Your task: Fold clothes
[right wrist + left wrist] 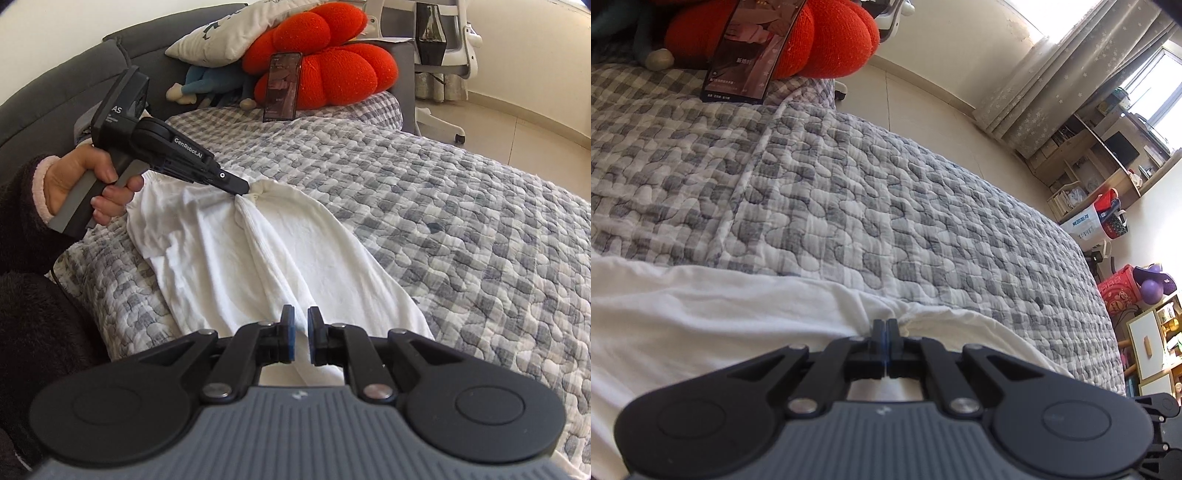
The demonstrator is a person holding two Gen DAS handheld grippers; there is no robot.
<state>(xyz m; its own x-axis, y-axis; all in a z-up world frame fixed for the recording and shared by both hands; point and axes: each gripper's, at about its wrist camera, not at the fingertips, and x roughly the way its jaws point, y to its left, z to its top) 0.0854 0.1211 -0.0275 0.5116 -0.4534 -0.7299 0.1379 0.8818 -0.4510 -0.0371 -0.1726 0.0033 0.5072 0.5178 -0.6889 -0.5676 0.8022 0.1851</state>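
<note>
My left hand-held gripper (245,190) pinches the bunched far edge of the white garment (229,258) on the bed (461,221), toward 12 o'clock, probably to tension it, while my right hand-held gripper (300,325) stands slightly spread over the near edge.

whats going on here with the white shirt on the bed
A person is folding a white garment on a checked quilt. The left hand-held gripper is shut on a bunched part of the fabric at its far end. The right hand-held gripper sits at the near end, slightly open, with cloth between its fingers.
</note>
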